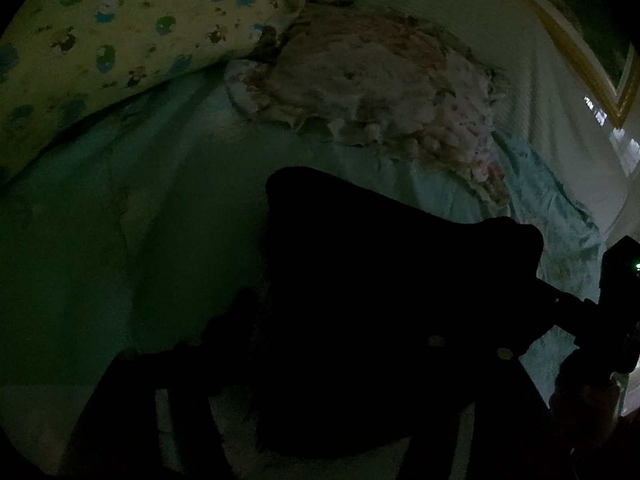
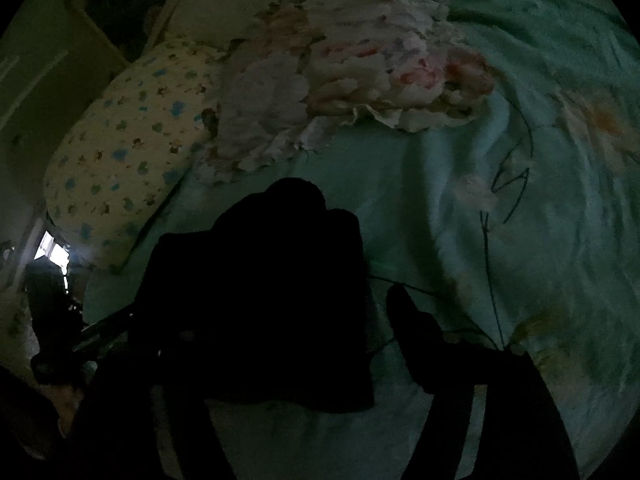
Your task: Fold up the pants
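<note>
Left wrist view: dark pants (image 1: pixel 380 280) bunched on teal bedsheet (image 1: pixel 120 220), both claws' grip indiscernible.

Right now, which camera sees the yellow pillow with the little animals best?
The right wrist view: the yellow pillow shows nearly whole there, lying on the green bedsheet beside the flowery blanket. The left wrist view catches only part of the pillow, cut off at the picture's edge.

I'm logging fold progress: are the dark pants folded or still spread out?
Folded, or at least bunched: the pants form one compact dark block on the teal bedsheet, no legs trailing. Too dark to count layers.
</note>
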{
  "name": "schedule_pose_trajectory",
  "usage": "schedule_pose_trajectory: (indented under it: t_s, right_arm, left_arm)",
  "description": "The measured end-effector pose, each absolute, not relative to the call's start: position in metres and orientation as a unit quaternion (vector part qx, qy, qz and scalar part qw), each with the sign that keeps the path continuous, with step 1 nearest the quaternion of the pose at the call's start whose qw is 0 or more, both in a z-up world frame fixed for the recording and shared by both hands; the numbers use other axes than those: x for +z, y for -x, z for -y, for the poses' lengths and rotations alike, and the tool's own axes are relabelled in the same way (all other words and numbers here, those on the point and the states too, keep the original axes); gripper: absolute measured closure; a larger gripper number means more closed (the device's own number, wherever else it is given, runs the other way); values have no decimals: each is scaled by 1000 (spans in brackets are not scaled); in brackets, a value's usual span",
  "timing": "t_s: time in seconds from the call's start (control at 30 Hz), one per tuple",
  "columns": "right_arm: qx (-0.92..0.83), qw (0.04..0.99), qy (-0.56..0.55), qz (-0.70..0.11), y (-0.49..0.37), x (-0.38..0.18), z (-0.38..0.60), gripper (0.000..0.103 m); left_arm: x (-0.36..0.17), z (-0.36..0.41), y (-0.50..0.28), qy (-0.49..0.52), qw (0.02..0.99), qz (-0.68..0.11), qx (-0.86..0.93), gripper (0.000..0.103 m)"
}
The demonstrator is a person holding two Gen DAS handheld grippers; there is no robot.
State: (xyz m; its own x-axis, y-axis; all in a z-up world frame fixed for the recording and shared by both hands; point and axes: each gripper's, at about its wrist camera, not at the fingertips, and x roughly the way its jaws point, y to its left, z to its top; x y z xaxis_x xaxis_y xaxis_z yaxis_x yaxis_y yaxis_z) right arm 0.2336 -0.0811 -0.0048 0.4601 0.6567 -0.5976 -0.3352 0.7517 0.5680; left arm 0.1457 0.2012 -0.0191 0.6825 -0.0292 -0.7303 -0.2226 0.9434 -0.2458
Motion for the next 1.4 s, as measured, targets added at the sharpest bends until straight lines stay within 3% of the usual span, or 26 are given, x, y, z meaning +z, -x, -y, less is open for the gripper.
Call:
schedule_pose_trajectory:
  t_s: [0.37,0.57,1.4]
  right_arm:
    - [292,845,-180,-411,-225,9,82,26]
    - [300,856,-176,-383,-210,28,82,15]
    - [337,883,-36,-324,-126,51,54,1]
  left_arm:
    - [-15,-201,-126,155,907,-386,59,29]
    - [-6,-197,-111,138,916,-369,73,22]
    - [-4,-162,-60,81,922,-363,110,20]
